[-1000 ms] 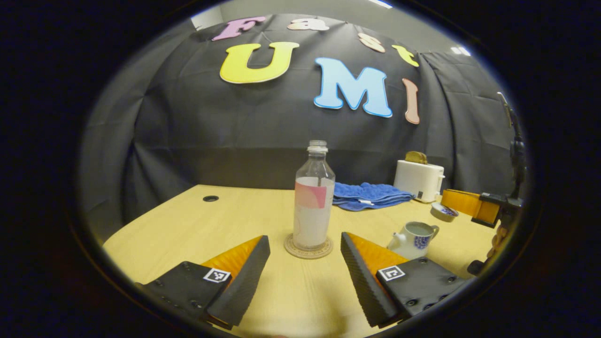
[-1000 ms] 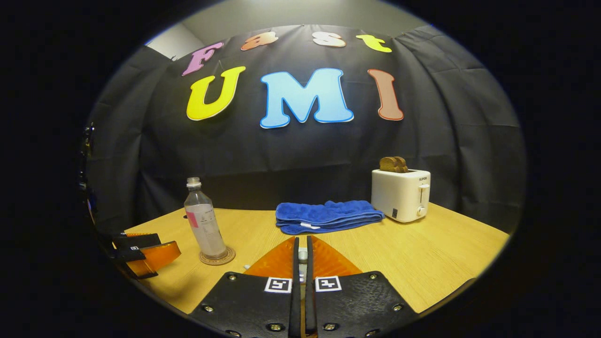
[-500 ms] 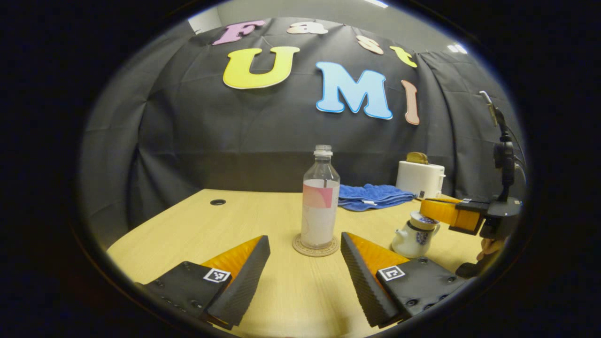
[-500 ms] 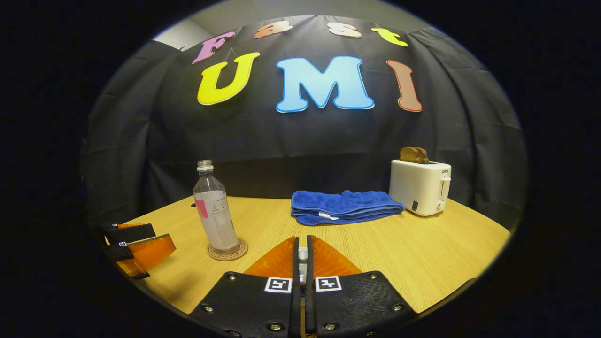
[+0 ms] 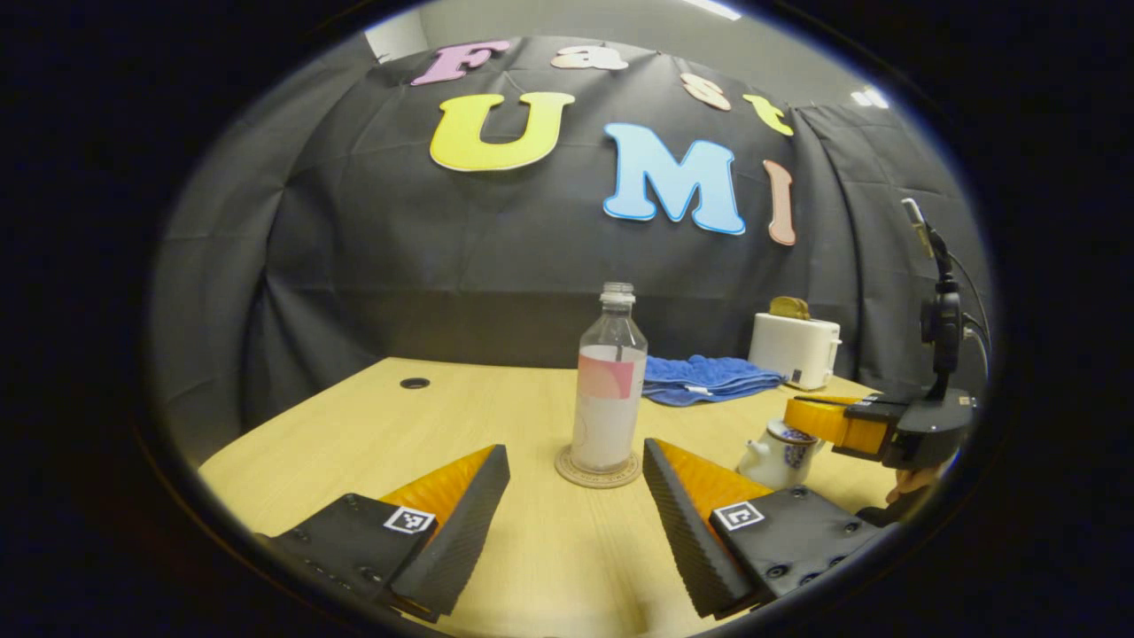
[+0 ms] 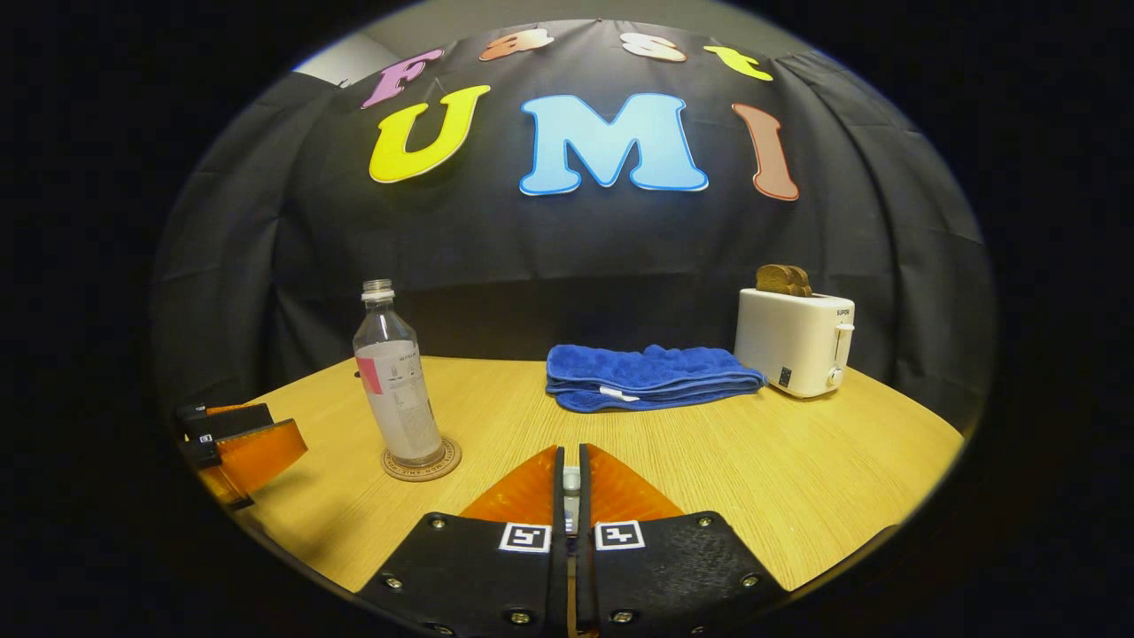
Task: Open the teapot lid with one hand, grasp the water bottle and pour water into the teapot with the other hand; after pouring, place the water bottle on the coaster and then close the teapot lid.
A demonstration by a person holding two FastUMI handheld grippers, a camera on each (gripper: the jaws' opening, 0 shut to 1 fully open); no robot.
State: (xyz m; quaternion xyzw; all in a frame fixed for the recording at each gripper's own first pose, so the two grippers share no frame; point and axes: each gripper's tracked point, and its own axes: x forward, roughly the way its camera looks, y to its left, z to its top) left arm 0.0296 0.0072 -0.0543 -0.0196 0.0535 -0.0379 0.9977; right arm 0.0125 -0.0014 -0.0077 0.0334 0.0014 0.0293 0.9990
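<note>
- Water bottle: clear plastic w/ pink-and-white label; whitish below the label line.
- Coaster under the bottle: tan/brown, ring pattern at the rim.
- Teapot, right of the bottle in left gripper view: white w/ blue floral pattern.
- Table: light wood, fine grain lines; dark round hole seen left of the bottle.
- Towel, right of the bottle: bright blue, small white tag.
- Toaster, beyond the towel from the bottle: white; brown bread on top.
</note>
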